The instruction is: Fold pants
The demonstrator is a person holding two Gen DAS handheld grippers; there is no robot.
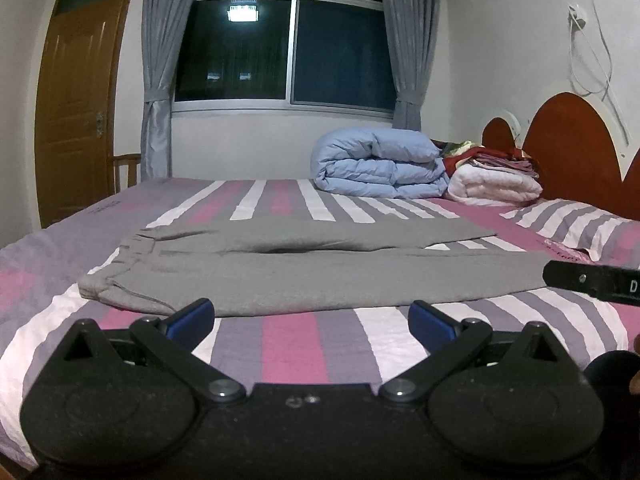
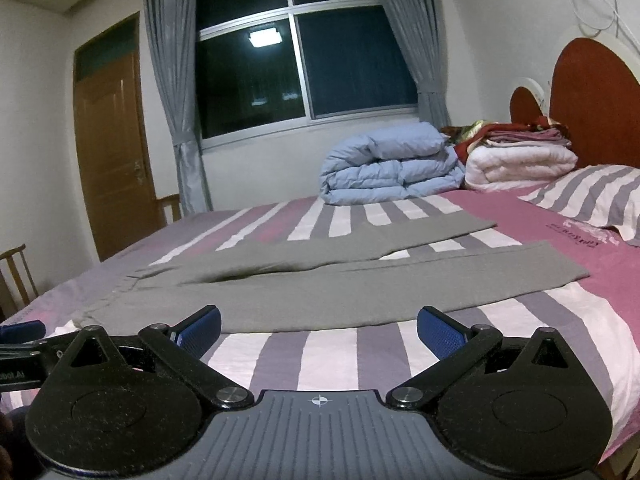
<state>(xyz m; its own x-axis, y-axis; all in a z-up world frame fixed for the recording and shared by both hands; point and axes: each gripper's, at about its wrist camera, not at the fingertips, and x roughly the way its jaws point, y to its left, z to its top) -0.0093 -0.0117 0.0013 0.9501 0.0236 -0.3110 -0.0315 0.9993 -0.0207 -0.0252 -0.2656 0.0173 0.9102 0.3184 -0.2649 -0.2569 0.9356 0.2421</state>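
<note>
Grey pants (image 1: 304,276) lie flat on the striped bed, waistband to the left, both legs stretching right and spread apart at the hems. They also show in the right wrist view (image 2: 328,292). My left gripper (image 1: 311,322) is open and empty, just short of the near leg's front edge. My right gripper (image 2: 319,330) is open and empty, also just in front of the near leg. Part of the right gripper (image 1: 592,280) shows at the right edge of the left wrist view, by the near leg's hem. The left gripper's blue pad (image 2: 20,332) shows at the left edge of the right wrist view.
The bed (image 1: 304,356) has a pink, purple and white striped sheet. A folded blue duvet (image 1: 380,168), a white quilt (image 1: 496,188) with folded cloths on top, and a striped pillow (image 1: 580,228) lie near the red headboard (image 1: 572,148). A door and window stand behind.
</note>
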